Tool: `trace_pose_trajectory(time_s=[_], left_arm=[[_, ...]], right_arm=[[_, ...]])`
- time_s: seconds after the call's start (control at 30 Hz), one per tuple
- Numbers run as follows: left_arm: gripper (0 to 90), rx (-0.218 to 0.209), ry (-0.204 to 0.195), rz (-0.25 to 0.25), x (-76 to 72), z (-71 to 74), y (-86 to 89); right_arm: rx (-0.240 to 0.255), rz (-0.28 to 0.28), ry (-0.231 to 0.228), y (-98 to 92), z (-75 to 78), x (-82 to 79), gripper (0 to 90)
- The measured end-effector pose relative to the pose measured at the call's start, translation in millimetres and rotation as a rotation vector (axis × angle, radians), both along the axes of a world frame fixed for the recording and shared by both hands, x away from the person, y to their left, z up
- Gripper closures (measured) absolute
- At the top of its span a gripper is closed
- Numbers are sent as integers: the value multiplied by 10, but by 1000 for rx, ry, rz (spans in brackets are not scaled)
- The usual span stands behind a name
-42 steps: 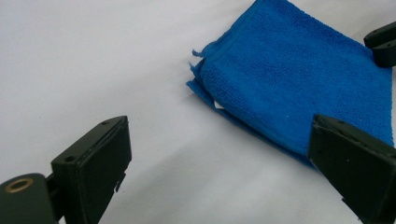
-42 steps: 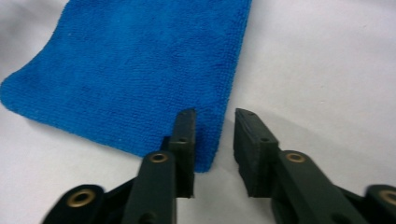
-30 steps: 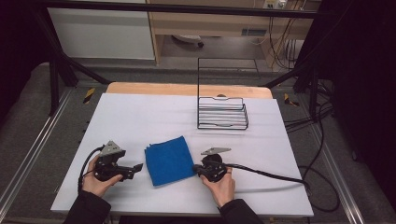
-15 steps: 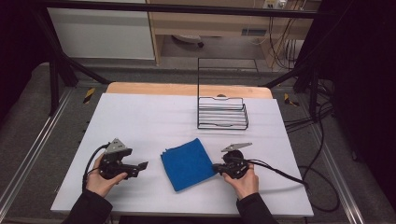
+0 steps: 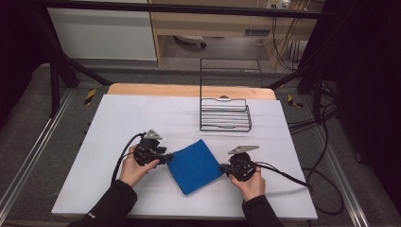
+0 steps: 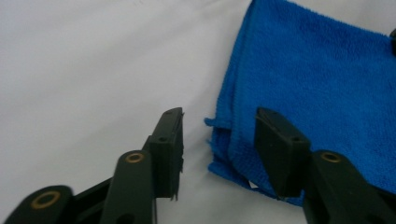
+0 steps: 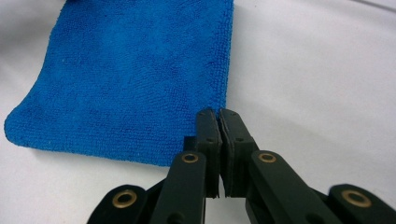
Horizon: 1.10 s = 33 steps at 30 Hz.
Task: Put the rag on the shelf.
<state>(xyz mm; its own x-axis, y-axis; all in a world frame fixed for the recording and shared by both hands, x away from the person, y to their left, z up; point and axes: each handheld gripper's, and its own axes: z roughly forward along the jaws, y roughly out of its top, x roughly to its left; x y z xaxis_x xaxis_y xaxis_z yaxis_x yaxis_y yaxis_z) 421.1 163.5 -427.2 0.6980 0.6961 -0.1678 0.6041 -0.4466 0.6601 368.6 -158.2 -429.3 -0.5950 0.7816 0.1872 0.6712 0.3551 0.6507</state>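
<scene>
A folded blue cloth (image 5: 196, 165) lies flat on the white table (image 5: 142, 113), turned like a diamond. My right gripper (image 5: 222, 168) is at its right corner, shut on the blue cloth's edge (image 7: 130, 79); in the right gripper view the jaws (image 7: 218, 112) meet with the cloth's hem pinched between them. My left gripper (image 5: 168, 158) is at the cloth's left corner. Its jaws (image 6: 219, 116) have just been closing and stand half apart. The layered corner of the cloth (image 6: 317, 70) lies between them, and the pads are not pressing on it.
A black wire rack (image 5: 224, 116) with a tall back frame stands behind the cloth, right of centre. Cables trail from both grippers, the right one off toward the table's right edge. A wooden strip runs along the far edge.
The right gripper moved right, dragging the cloth with it and turning it slightly. The left gripper travelled right to the cloth's left corner, and its jaws narrowed.
</scene>
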Motion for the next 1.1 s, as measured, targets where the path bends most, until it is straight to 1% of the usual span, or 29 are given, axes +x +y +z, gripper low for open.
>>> trace_pose_trajectory(time_s=[0.07,0.1,0.13,0.17,0.2,0.27,0.33,0.4,0.47,0.5,0.53,0.6,0.73,0.8,0.83,0.87,0.9,0.93,0.97,1.0,1.03,1.07,1.1], left_arm=[[591,26,7,-6,14,-47,-27],[621,24,24,-12,18,-64,-28],[674,14,31,-17,13,-83,-36],[712,28,30,-26,3,-92,-46],[737,45,19,-30,-11,-93,-56],[785,47,9,-27,-37,-90,-64],[850,46,13,-29,-50,-89,-50],[867,41,17,-24,-71,-84,-45],[874,45,17,-24,-101,-71,-44],[875,34,21,-22,-128,-62,-46],[876,33,20,-20,-153,-51,-47],[876,17,22,-6,-211,-39,-56],[874,5,20,16,-309,-39,-72],[871,1,16,23,-337,-53,-84],[870,6,8,22,-344,-61,-91],[868,11,0,24,-349,-66,-95],[865,10,-2,25,-349,-73,-94],[858,7,-2,27,-349,-79,-94],[849,12,-8,23,-347,-80,-87],[833,12,-12,21,-344,-81,-81],[805,5,-16,20,-342,-82,-76],[775,7,-23,18,-338,-79,-69],[765,6,-25,14,-336,-77,-64]], right_arm=[[2,-2,0,0,5,-3,877],[2,-1,-1,-2,7,-3,877],[3,-2,0,-2,8,-4,876],[2,-2,-1,-2,8,-3,876],[0,-1,-2,-2,7,-2,876],[-3,0,-6,-3,5,1,876],[-5,-1,-9,-6,9,10,876],[-3,-3,-9,-10,18,31,877],[-6,-4,-16,-16,26,75,877],[-8,-3,-19,-19,28,93,877],[-12,1,-23,-24,33,130,877],[-35,13,-39,-31,29,206,876],[-69,31,-57,-9,-12,364,872],[-74,21,-64,12,-52,434,870],[-72,14,-63,23,-75,461,867],[-75,5,-73,32,-99,479,864],[-75,-3,-82,43,-119,485,852],[-80,-12,-97,51,-133,478,814],[-92,-20,-121,48,-137,467,796],[-92,-28,-133,39,-125,450,778],[-83,-38,-140,24,-100,427,742],[-75,-58,-149,7,-73,399,714],[-72,-75,-148,-6,-46,369,689]])
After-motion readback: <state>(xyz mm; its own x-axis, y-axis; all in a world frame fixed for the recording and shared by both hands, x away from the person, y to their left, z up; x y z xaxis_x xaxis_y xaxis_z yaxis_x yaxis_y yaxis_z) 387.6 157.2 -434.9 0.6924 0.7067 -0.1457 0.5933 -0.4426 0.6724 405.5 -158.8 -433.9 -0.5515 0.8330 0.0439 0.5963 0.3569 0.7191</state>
